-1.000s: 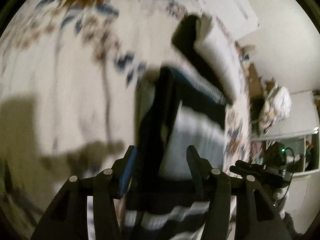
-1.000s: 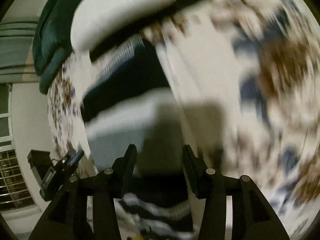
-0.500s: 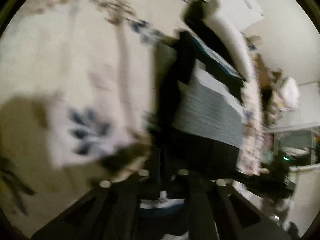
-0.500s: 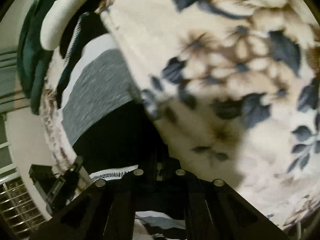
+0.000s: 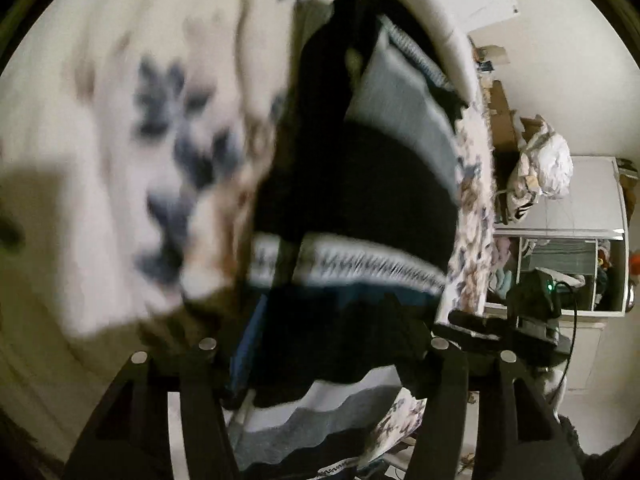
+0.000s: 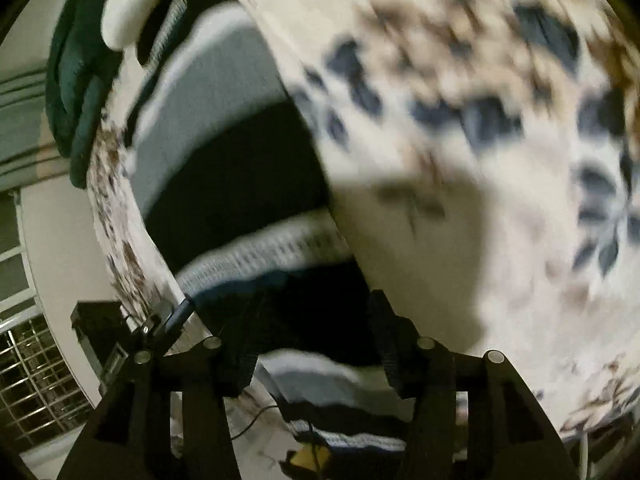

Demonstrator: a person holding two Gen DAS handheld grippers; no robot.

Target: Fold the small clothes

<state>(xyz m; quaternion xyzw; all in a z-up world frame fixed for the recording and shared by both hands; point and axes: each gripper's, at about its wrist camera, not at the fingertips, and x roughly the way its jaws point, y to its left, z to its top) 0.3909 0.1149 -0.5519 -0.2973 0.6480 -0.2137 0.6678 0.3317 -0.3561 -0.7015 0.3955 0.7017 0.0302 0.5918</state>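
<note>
A striped sweater [image 5: 360, 184] in black, grey and white bands lies on a floral bedspread [image 5: 120, 128]. Its near hem is folded over and hangs off the bed edge under both grippers. My left gripper [image 5: 326, 340] is opening, with the dark hem between its fingers and the pads clear of the cloth. In the right wrist view the same sweater [image 6: 224, 168] runs up the left side. My right gripper [image 6: 314, 336] is also opening, straddling the dark hem without pinching it. Both views are motion-blurred.
A white pillow [image 6: 136, 4] and a dark green cushion [image 6: 76, 80] sit at the far end of the bed. A white cabinet [image 5: 580, 208] with a bundle of laundry [image 5: 540, 164] stands to the right. A barred window [image 6: 36, 376] is at lower left.
Both grippers stood open a second ago, were shut on the hem half a second ago, and stand open again now. Both have moved along the sweater towards its near end and sunk a little.
</note>
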